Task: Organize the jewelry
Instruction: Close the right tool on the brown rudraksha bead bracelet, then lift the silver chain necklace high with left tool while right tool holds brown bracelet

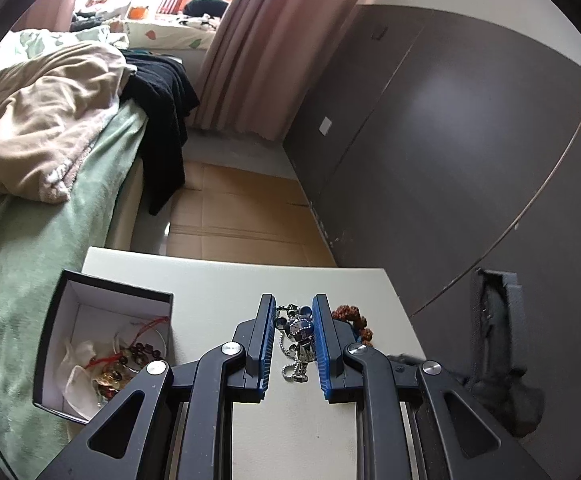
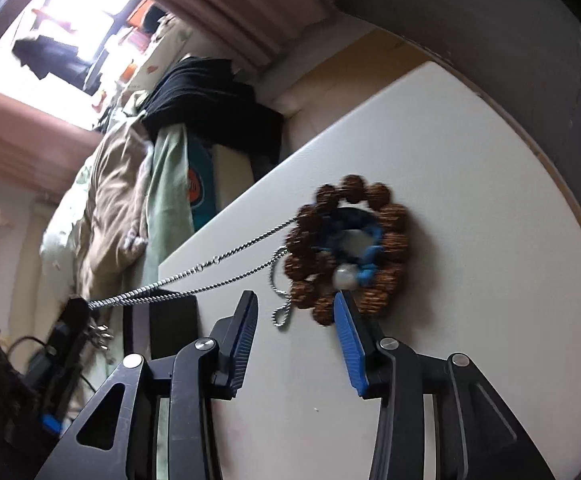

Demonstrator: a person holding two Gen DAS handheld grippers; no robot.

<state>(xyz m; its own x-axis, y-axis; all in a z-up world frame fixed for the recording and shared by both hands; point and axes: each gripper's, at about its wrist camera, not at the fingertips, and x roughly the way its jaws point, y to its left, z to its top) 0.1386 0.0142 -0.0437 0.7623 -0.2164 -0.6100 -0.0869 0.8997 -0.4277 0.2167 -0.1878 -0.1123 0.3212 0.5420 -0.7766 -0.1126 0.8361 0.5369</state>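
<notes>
My left gripper [image 1: 293,312] is shut on a silver bear pendant [image 1: 300,334] whose ball chain [image 2: 218,258] stretches taut across the white table [image 1: 218,292]. In the right wrist view the left gripper [image 2: 72,320] shows at the far left holding the pendant. A brown bead bracelet [image 2: 348,244] with a white bead and a blue cord lies on the table; the chain runs to it. My right gripper [image 2: 296,300] is open just short of the bracelet, its right finger tip beside the beads. The bracelet [image 1: 352,320] peeks past my left gripper's right finger.
An open black box [image 1: 102,340] with white inside holds several bracelets and tissue at the table's left. A bed with a green sheet [image 1: 30,248] and tan blanket lies left. A dark wall panel [image 1: 470,160] stands right. Cardboard [image 1: 242,212] covers the floor beyond.
</notes>
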